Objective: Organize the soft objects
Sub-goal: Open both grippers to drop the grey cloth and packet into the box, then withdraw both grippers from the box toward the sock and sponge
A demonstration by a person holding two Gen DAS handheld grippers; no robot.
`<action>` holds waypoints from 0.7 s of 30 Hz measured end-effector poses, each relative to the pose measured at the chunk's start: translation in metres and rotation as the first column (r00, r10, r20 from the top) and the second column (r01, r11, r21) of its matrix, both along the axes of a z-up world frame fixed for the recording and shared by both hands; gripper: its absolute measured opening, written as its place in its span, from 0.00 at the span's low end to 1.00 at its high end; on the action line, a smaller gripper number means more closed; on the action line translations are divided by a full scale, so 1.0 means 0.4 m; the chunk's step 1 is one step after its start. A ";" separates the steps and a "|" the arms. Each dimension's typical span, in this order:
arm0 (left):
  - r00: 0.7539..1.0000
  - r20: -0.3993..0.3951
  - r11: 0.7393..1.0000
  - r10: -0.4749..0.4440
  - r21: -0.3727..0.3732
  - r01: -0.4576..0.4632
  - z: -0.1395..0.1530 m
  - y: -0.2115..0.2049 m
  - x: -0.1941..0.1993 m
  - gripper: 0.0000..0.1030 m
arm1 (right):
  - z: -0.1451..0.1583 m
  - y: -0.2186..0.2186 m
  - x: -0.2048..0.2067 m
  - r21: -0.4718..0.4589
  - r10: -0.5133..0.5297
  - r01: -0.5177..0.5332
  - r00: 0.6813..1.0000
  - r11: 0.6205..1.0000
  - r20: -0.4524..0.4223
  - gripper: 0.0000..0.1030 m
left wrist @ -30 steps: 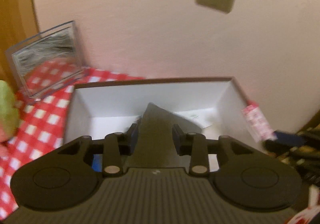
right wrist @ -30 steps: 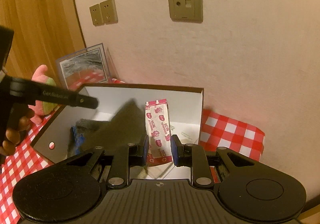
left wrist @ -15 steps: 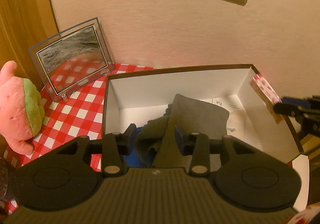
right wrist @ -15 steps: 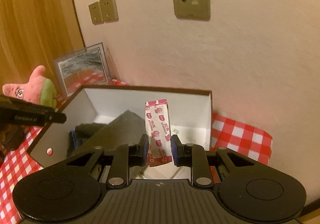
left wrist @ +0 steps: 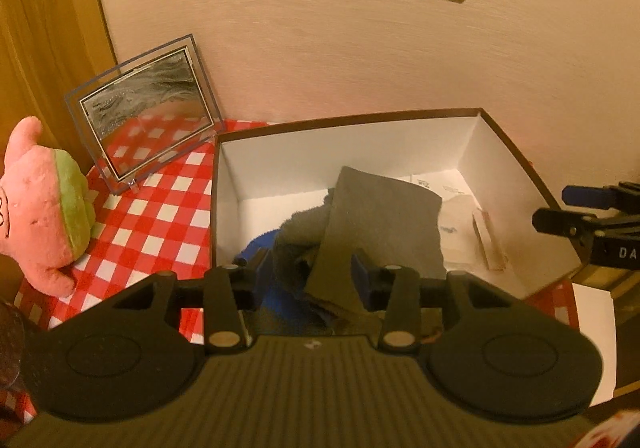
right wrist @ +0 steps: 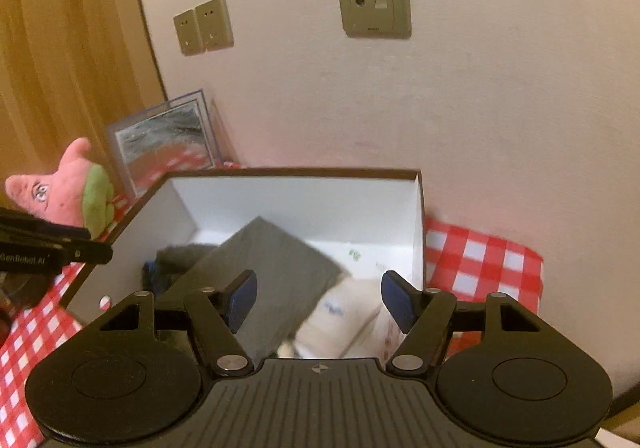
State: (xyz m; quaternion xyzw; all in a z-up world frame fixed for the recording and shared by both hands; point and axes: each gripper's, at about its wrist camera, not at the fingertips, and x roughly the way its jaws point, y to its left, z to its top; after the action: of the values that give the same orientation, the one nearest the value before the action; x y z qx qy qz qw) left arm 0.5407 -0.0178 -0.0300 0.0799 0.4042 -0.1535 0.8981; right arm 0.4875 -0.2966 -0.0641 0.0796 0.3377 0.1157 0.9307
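White card walls enclose the box (left wrist: 472, 152), which sits on the red checked cloth (left wrist: 156, 208) against the far wall. Inside lie a grey cloth (left wrist: 380, 224), a dark towel (left wrist: 296, 236) over something blue, and a small packet (left wrist: 490, 240) at the right.

The left gripper (left wrist: 310, 268) hovers at the box's near edge, its jaws opening, the grey cloth's near corner between them but apparently unpressed. The right gripper (right wrist: 318, 298) is opening wide with nothing in it.

By my reading, the pink plush toy (left wrist: 44, 208) remains outside, well left of the box, nearer the left gripper, upright.

Only the right view shows its face; only the left view shows the packet clearly.
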 end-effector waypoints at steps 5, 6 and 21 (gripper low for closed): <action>1.000 0.010 1.000 -0.020 -0.007 0.020 0.020 0.001 -0.050 0.40 | 0.017 -0.004 -0.065 0.011 -0.013 0.013 1.000 1.000 0.001 0.67; 1.000 0.010 1.000 -0.022 -0.011 0.022 0.025 0.001 -0.060 0.40 | 0.021 -0.006 -0.077 0.015 -0.013 0.013 1.000 1.000 0.003 0.67; 0.999 -0.044 0.999 -0.030 -0.024 0.029 0.061 0.046 -0.264 0.41 | 0.077 0.007 -0.257 0.036 0.014 -0.014 1.000 0.999 0.004 0.67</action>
State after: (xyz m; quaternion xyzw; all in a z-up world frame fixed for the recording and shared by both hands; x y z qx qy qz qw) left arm 0.4350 0.0006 -0.0055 0.0718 0.4210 -0.1731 0.8875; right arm 0.3848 -0.2937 -0.0334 0.0937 0.3343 0.1284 0.9290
